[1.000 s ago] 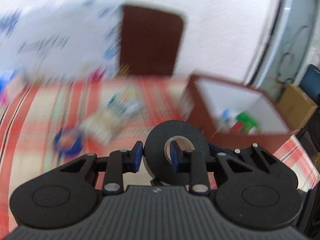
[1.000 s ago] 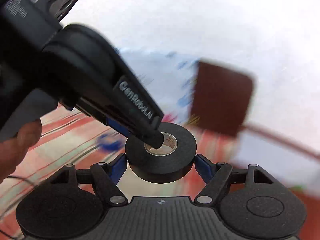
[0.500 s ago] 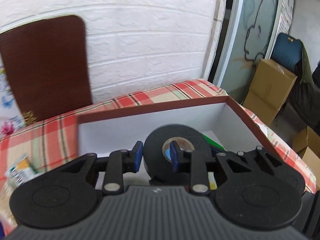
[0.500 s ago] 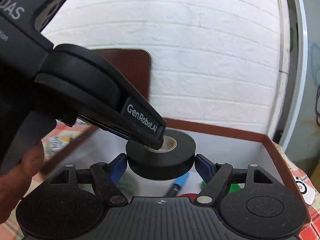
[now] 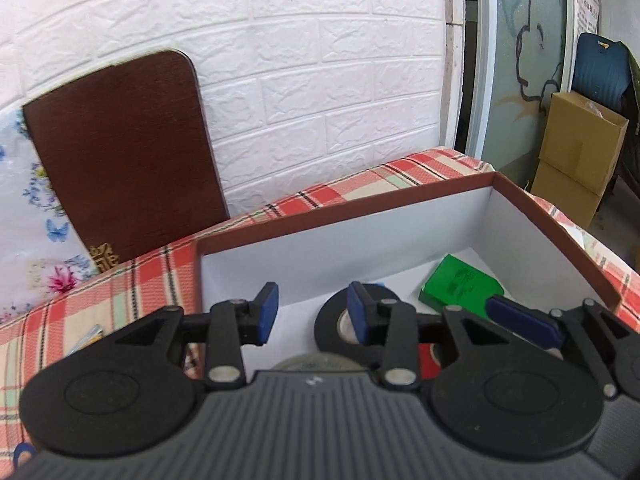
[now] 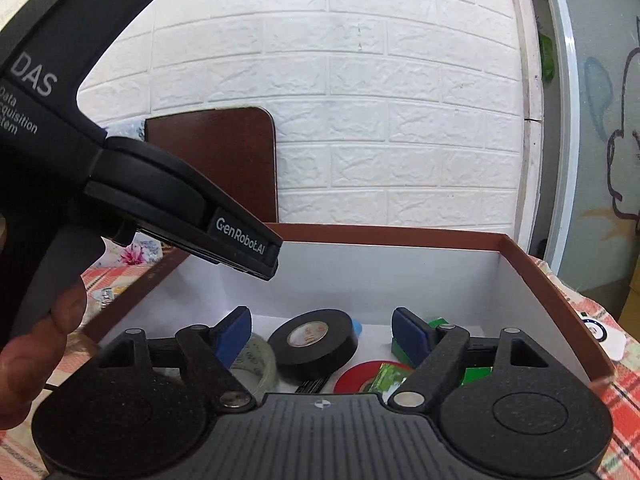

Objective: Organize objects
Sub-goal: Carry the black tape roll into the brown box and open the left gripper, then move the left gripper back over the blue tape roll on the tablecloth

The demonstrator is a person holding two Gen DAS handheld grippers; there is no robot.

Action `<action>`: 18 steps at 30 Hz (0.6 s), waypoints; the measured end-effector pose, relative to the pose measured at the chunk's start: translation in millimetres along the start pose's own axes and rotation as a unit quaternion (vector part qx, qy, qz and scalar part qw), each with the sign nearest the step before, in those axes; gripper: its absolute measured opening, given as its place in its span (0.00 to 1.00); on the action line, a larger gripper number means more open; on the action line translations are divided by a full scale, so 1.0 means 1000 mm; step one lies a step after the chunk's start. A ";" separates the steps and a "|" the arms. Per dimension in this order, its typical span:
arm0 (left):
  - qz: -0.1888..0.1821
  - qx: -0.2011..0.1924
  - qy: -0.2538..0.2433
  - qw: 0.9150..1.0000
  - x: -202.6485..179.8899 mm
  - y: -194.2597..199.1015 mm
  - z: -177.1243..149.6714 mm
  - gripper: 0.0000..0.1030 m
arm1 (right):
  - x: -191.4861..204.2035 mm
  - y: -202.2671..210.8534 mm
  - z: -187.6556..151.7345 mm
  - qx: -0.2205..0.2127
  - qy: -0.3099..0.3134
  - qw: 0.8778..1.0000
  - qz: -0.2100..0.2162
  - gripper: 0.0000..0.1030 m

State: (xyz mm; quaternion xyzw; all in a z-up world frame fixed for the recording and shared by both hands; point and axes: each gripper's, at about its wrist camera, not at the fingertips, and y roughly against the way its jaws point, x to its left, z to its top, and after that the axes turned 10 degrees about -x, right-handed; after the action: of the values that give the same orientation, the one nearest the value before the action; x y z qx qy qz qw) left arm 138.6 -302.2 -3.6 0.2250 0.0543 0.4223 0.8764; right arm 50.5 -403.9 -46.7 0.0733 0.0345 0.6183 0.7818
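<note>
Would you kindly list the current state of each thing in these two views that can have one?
Left tongs: open, holding nothing.
Right tongs: open, holding nothing.
Black roll of electrical tape: released, lying flat inside the box.
Brown cardboard box with white inside: open, no lid on it.
Clear roll of tape: lying in the box beside the black roll.
Red roll of tape: lying in the box.
Green flat packet: lying in the box.

The box (image 6: 520, 264) is open on top, its 4 walls fencing the sides. On its floor the black tape roll (image 6: 314, 344), clear tape roll (image 6: 256, 364), red roll (image 6: 360, 376) and green packet (image 5: 460, 284) crowd the near part; bare white floor shows along the far wall. The left gripper (image 6: 264, 264) hangs over the box's left edge.
</note>
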 end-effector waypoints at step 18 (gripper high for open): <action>0.048 -0.032 0.023 0.998 0.045 0.095 -0.039 0.47 | 0.061 0.067 0.009 -0.030 0.033 0.999 0.029 0.75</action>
State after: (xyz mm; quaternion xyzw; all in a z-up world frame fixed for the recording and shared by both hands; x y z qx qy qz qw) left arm 88.5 -202.6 7.5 0.1895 0.0504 0.4702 0.8605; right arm 1.8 -330.2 -25.3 0.0303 0.0391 0.6434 0.7639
